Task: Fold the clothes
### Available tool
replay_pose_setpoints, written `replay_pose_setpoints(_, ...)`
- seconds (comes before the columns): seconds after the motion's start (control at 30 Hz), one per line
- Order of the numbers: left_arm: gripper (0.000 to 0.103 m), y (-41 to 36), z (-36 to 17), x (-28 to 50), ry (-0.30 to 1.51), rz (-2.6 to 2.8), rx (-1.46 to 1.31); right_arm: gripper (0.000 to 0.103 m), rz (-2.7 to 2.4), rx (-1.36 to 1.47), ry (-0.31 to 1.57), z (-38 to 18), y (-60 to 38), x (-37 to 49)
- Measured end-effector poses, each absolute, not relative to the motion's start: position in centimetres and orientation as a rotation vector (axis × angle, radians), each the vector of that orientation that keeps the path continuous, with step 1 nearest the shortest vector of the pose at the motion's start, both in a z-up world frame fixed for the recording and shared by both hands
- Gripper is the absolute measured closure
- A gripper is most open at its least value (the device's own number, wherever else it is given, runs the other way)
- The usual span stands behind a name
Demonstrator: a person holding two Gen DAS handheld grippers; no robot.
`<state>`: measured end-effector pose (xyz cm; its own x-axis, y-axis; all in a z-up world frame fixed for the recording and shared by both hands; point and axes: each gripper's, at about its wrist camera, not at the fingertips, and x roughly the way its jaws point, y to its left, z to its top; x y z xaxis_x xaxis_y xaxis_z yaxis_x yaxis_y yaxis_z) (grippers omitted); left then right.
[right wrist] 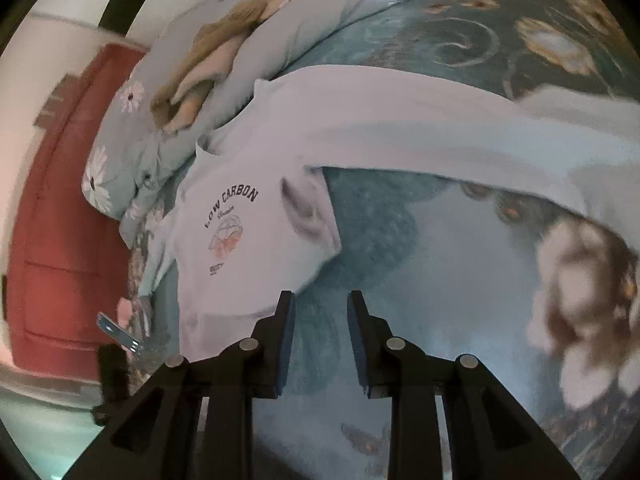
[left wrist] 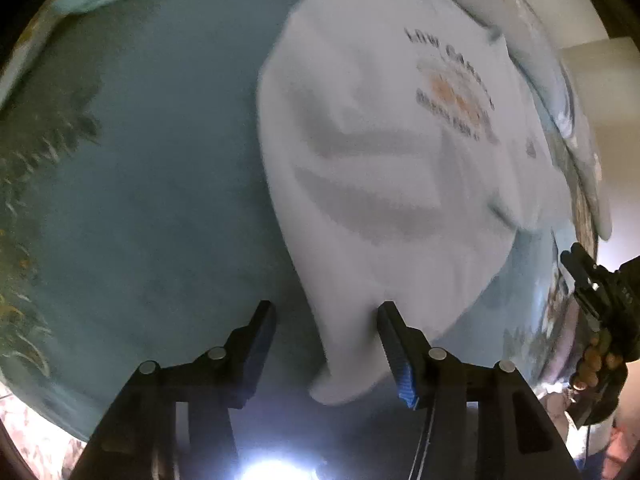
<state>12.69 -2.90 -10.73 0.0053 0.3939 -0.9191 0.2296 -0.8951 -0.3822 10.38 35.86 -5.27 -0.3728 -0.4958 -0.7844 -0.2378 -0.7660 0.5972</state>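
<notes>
A white T-shirt (left wrist: 384, 152) with dark "LOW CARBON" print lies on a teal bedspread (left wrist: 168, 184). My left gripper (left wrist: 326, 312) is open, and a hanging corner of the shirt (left wrist: 344, 368) lies between its fingers, against the right one. In the right wrist view the shirt (right wrist: 240, 240) lies ahead to the left, one sleeve (right wrist: 400, 128) stretched to the right. My right gripper (right wrist: 320, 300) is open and empty over the bedspread (right wrist: 440, 280), beside the shirt's edge. It also shows at the right of the left wrist view (left wrist: 580, 276).
Pillows with daisy print (right wrist: 132, 152) and a beige soft toy (right wrist: 208, 60) lie at the head of the bed. A red door (right wrist: 60, 220) stands beyond the bed's side. The bedspread has a flower pattern (right wrist: 580, 280) at the right.
</notes>
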Motion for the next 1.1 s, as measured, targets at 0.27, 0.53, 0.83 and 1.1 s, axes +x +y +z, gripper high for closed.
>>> replay_pose_setpoints(0.27,0.097,-2.7,-9.0,14.1,-0.680,2.079,-2.030,0.076,-2.275,1.635,-1.073,-4.8,37.7,14.0)
replay_pose_setpoints(0.53,0.100,-8.5,-4.0,12.0,-1.043,2.226,-1.667,0.076,-2.239,1.662,-0.998,-5.5,36.1,13.7)
replay_pose_setpoints(0.83,0.100,-13.4,-5.3,9.5,-1.224,2.229,-1.675,0.075,-2.269,1.676,-0.648,-6.2,30.9,7.4)
replay_pose_setpoints(1.1,0.100,-13.0,-8.9,8.5,-1.249,2.201,-1.769,0.062,-2.272,1.604,-0.138,-5.3,26.3,4.4)
